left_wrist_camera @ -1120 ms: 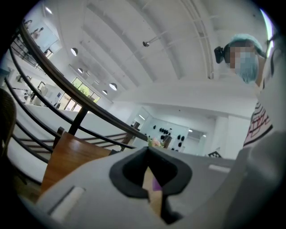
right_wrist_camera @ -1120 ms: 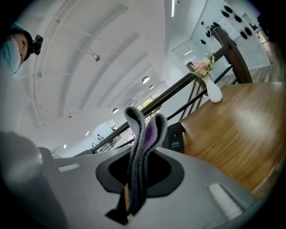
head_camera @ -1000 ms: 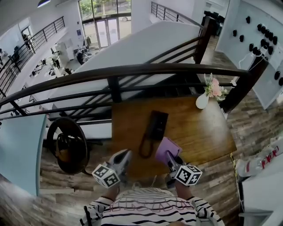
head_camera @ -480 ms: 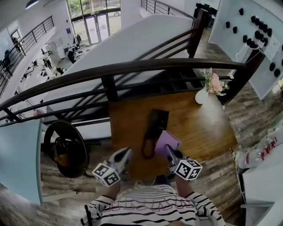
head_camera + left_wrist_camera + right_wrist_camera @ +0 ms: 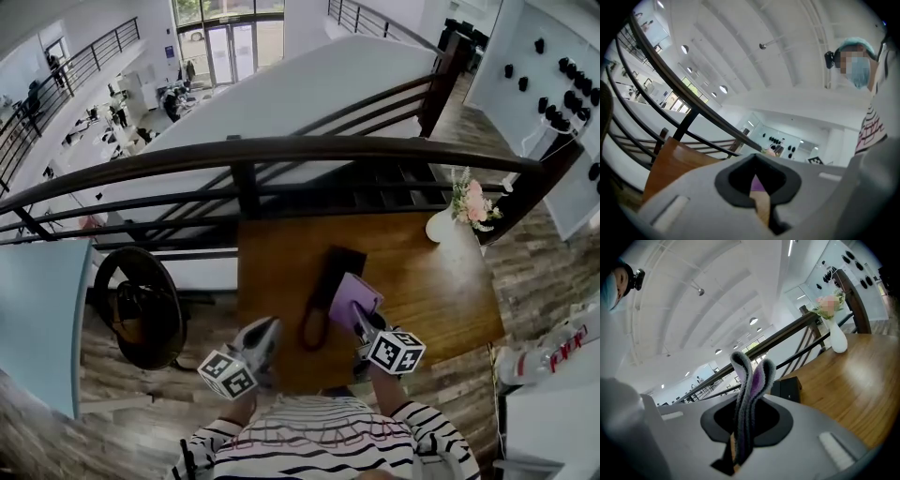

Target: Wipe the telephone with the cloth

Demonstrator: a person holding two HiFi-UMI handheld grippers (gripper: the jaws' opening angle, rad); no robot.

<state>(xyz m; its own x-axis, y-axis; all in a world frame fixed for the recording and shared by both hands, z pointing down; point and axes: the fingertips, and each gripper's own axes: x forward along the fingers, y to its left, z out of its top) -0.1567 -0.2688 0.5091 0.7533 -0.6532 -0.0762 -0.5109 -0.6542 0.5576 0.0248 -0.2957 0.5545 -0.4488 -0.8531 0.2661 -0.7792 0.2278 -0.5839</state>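
Now | right gripper [image 5: 738, 448] clamps cloth [image 5: 749, 385] | head view: telephone [image 5: 339, 265] nearby

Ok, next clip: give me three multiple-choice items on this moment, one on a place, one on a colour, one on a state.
1. Where does the white vase stand on the table?
A) far right corner
B) near left corner
C) dead centre

2. What colour is the cloth?
A) green
B) purple
C) orange

3. What is the state of the right gripper?
A) open and empty
B) shut on the vase
C) shut on the cloth

Answers:
1 A, the head view shows it by the railing at the far right corner.
2 B, both views show it purple.
3 C, the right gripper view shows the folded cloth pinched between the jaws.
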